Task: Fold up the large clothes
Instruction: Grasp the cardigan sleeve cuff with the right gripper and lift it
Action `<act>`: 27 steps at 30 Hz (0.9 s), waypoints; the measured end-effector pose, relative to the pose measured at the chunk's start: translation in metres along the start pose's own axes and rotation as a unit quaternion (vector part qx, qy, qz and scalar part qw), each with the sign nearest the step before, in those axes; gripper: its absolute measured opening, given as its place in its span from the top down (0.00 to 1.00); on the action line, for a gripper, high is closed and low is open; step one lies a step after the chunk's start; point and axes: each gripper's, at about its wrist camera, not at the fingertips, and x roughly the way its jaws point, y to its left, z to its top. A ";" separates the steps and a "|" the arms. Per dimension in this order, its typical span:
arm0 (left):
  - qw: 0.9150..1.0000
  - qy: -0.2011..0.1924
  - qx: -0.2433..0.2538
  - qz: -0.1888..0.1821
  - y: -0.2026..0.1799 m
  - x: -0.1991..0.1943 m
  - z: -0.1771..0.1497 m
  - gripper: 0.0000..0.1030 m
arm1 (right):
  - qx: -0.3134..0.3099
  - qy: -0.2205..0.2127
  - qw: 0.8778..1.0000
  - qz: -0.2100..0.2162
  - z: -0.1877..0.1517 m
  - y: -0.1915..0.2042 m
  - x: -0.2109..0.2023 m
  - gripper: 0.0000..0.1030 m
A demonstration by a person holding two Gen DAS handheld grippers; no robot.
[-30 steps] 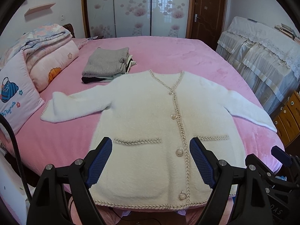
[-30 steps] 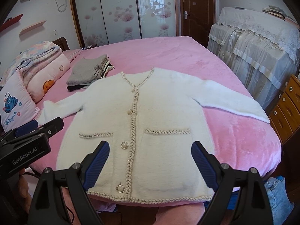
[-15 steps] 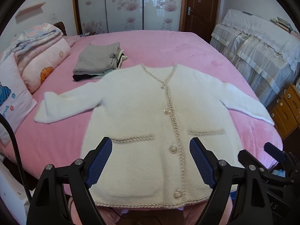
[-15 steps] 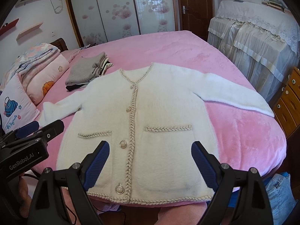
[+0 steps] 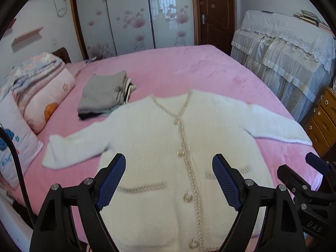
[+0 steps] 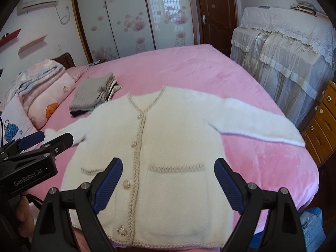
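Note:
A white fluffy cardigan (image 5: pixel 159 138) (image 6: pixel 174 134) with braided trim and pearl buttons lies flat, front up, on the pink bed (image 5: pixel 189 71) (image 6: pixel 189 67), both sleeves spread out to the sides. My left gripper (image 5: pixel 169 180) hovers above its lower hem area, open, nothing between the blue pads. My right gripper (image 6: pixel 168 180) hangs over the lower right pocket, also open and empty. Each gripper shows at the edge of the other's view.
A stack of folded clothes (image 5: pixel 103 94) (image 6: pixel 92 94) topped by a grey knit sits at the back left. Pillows and quilts (image 5: pixel 37 96) line the left side. A lace-covered piece of furniture (image 5: pixel 289 52) and wooden drawers (image 5: pixel 321 124) stand right.
Both grippers have risen and tilted up, so the cardigan sits lower in view and more of the room shows. Jaws stayed open; the cardigan has not moved.

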 end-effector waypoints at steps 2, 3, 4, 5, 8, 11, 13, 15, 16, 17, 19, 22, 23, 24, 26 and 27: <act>1.000 -0.018 0.009 0.001 -0.009 -0.002 0.015 0.19 | 0.001 -0.019 1.000 -0.009 0.013 -0.010 -0.004 0.13; 0.999 -0.028 0.015 0.003 -0.015 -0.003 0.024 0.19 | 0.002 -0.028 1.000 -0.011 0.020 -0.016 -0.006 0.13; 0.999 -0.037 0.018 0.005 -0.019 -0.003 0.031 0.19 | 0.004 -0.036 0.999 -0.013 0.025 -0.022 -0.007 0.13; 0.999 -0.049 0.022 0.008 -0.025 -0.004 0.038 0.19 | 0.008 -0.043 0.999 -0.013 0.032 -0.028 -0.008 0.13; 0.995 -0.090 0.040 0.021 -0.045 -0.007 0.059 0.19 | 0.021 -0.066 0.997 -0.032 0.048 -0.050 -0.010 0.13; 0.992 -0.116 0.050 0.024 -0.068 -0.003 0.076 0.19 | 0.041 -0.077 0.994 -0.061 0.057 -0.076 -0.007 0.13; 0.991 -0.121 0.053 0.019 -0.084 0.004 0.086 0.19 | 0.062 -0.076 0.992 -0.076 0.059 -0.099 0.001 0.13; 0.992 -0.117 0.052 0.007 -0.100 0.017 0.094 0.19 | 0.082 -0.071 0.991 -0.083 0.056 -0.121 0.011 0.13; 0.992 -0.112 0.051 0.002 -0.107 0.024 0.096 0.19 | 0.095 -0.064 0.990 -0.085 0.054 -0.134 0.017 0.13; 0.993 -0.107 0.050 -0.004 -0.114 0.033 0.098 0.19 | 0.109 -0.058 0.989 -0.087 0.051 -0.147 0.024 0.13; 0.995 -0.089 0.053 -0.014 -0.131 0.055 0.098 0.19 | 0.142 -0.042 0.985 -0.093 0.043 -0.175 0.039 0.13; 0.997 -0.053 0.053 -0.034 -0.155 0.098 0.094 0.19 | 0.181 -0.021 0.977 -0.110 0.027 -0.214 0.061 0.13; 0.997 -0.042 0.053 -0.034 -0.163 0.112 0.091 0.19 | 0.193 -0.016 0.974 -0.115 0.022 -0.226 0.069 0.13; 0.998 -0.028 0.056 -0.027 -0.171 0.129 0.085 0.19 | 0.201 -0.012 0.972 -0.121 0.018 -0.237 0.074 0.13; 0.998 -0.015 0.066 -0.017 -0.188 0.155 0.076 0.19 | 0.225 -0.002 0.965 -0.136 0.008 -0.262 0.089 0.15; 0.998 -0.007 0.068 -0.014 -0.194 0.166 0.072 0.19 | 0.238 0.004 0.961 -0.140 0.003 -0.275 0.095 0.16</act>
